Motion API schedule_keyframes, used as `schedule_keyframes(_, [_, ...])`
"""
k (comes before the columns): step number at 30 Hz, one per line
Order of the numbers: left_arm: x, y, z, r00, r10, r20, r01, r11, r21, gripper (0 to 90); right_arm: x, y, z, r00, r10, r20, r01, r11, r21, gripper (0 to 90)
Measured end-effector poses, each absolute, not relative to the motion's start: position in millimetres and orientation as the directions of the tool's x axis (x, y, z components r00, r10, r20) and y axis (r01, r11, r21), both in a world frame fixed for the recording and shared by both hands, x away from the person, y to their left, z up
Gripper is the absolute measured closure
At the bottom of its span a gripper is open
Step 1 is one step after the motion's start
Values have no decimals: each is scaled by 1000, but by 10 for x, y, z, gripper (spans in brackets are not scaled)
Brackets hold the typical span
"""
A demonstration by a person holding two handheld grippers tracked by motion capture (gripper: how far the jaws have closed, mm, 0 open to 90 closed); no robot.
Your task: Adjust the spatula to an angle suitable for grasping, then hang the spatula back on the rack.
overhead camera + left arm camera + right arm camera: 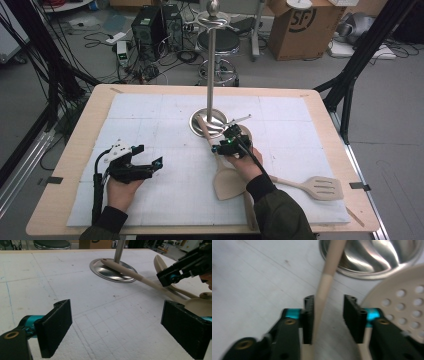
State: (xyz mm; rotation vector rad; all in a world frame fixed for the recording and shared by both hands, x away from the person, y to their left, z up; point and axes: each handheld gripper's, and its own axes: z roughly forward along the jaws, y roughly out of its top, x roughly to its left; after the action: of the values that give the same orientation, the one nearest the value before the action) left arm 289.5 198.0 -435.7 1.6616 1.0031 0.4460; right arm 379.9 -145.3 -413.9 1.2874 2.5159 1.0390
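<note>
From the high view, I look down on a wooden table (65,165) covered with a white foam mat (165,120). Toward the far middle stands a steel utensil stand (211,75), its round base on the mat. A solid beige spatula (225,175) lies with its handle tip on that base and its blade toward me. My right gripper (231,141) sits over the handle, just near of the base. A slotted spatula (320,187) lies to the near right. My left gripper (137,167) rests on the mat at the near left, well apart from everything.

From the left gripper view, my own two black pads (56,325) stand spread wide with bare mat between them. Across the mat the spatula handle (135,276) slants down off the stand's base (110,270), and the right gripper (172,275) shows at the far right.

From the right gripper view, the jaws stand partly spread astride the handle (324,285). The handle lies against the left pad (309,315), while a clear gap shows at the right pad, so nothing is pinched. A perforated beige skimmer (402,305) lies just right of the jaws.

To do this well, I judge I should centre the handle between the pads before closing, keep clear of the skimmer, and close squarely so the handle doesn't roll out.
</note>
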Motion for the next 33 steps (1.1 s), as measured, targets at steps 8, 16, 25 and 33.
schedule_keyframes(8, [2892,1976,-4359,572,796,-199,389,-50,920,105,3780,-1457,-4085,-628,754,192,653,377,657,568])
schedule_keyframes(16, [2893,1978,-4361,572,796,-196,393,-57,918,105,3813,-1416,-4068,-627,744,229,655,345,672,547])
schedule_keyframes(25, [2901,1967,-4368,573,795,-201,393,-52,918,106,4020,-1341,-3963,-588,766,259,684,300,665,493])
schedule_keyframes(33, [2909,1972,-4370,569,796,-204,396,-48,917,106,4270,-1239,-3975,-570,772,281,711,292,640,492])
